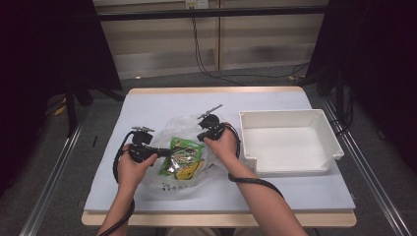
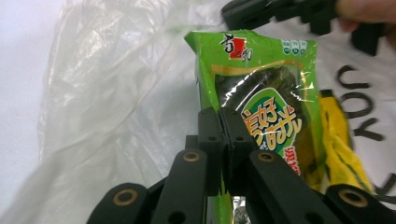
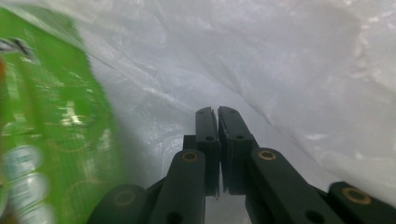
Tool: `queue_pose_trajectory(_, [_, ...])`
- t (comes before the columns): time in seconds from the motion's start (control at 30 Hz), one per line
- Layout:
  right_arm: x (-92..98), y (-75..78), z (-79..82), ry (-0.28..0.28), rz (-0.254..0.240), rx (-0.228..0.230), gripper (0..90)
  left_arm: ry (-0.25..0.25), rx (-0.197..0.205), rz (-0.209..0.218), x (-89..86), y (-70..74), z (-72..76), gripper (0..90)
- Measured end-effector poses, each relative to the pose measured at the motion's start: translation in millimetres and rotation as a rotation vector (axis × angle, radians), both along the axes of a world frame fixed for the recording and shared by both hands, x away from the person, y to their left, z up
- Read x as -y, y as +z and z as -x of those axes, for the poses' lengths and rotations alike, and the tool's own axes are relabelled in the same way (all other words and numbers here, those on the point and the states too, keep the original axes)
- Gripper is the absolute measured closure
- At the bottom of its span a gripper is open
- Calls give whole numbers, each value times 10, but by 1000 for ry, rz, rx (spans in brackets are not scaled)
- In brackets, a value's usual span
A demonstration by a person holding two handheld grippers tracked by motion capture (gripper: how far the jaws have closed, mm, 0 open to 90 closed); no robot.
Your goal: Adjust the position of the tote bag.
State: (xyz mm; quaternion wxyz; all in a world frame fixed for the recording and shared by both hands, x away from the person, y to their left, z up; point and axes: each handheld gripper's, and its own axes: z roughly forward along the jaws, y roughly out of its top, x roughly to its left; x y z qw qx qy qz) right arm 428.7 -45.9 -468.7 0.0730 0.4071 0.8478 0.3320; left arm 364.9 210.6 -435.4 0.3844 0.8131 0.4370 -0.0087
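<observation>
On the pale surface (image 1: pixel 147 105), a clear plastic bag (image 1: pixel 184 125) lay crumpled between the person's two hands, with a green snack packet (image 1: pixel 183 152) inside it and a yellow packet (image 1: pixel 189 169) just beneath that one. The left gripper (image 1: pixel 164 153) reached into the bag from the left side, and its jaws had closed on the left edge of the green snack packet (image 2: pixel 261 98), as the left gripper view showed, where the two black jaws met with the packet's edge pinched between them. The yellow packet (image 2: pixel 338 144) lay against the green one's far side there, over black lettering printed on the bag. The right gripper (image 1: pixel 202 135) sat at the bag's upper right, and in the right gripper view its jaws stood pressed together on a fold of the clear plastic bag (image 3: pixel 280 60), the green packet (image 3: pixel 51 130) blurred close by. A white tray (image 1: pixel 327 135) stood on the surface just beside the right hand (image 1: pixel 223 145), apart from the bag.
</observation>
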Motion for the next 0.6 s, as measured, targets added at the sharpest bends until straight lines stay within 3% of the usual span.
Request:
queue_pose_trajectory(0.37, [33, 24, 27, -2, 11, -23, 871, 3, 59, 10, -88, 142, 46, 887])
queue_pose_trajectory(0.6, [54, 107, 67, 33, 21, -21, 838, 28, 92, 3, -145, 182, 47, 888])
